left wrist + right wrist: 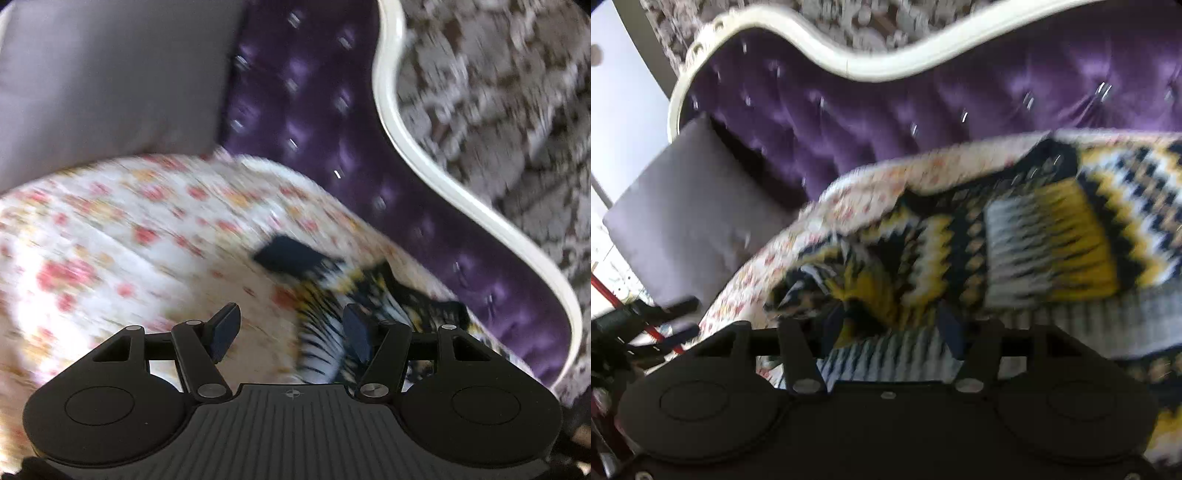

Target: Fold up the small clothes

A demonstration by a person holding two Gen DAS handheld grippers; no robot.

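Observation:
A knitted sweater (1045, 236) with navy, yellow and white zigzag bands lies on a floral bedspread (871, 177). In the left wrist view the sweater (332, 291) lies ahead and to the right, with a dark sleeve end toward the middle. My left gripper (291, 330) is open and empty above the bedspread (110, 240), its right finger over the sweater's edge. My right gripper (894, 328) is open just above the sweater, with knit between its fingers and a bunched part at its left finger. Both views are blurred.
A purple tufted headboard (314, 122) with a cream curved frame (399, 122) runs behind the bed. A grey pillow (103, 74) leans against it; it also shows in the right wrist view (690, 214). Patterned wallpaper (509, 92) is beyond.

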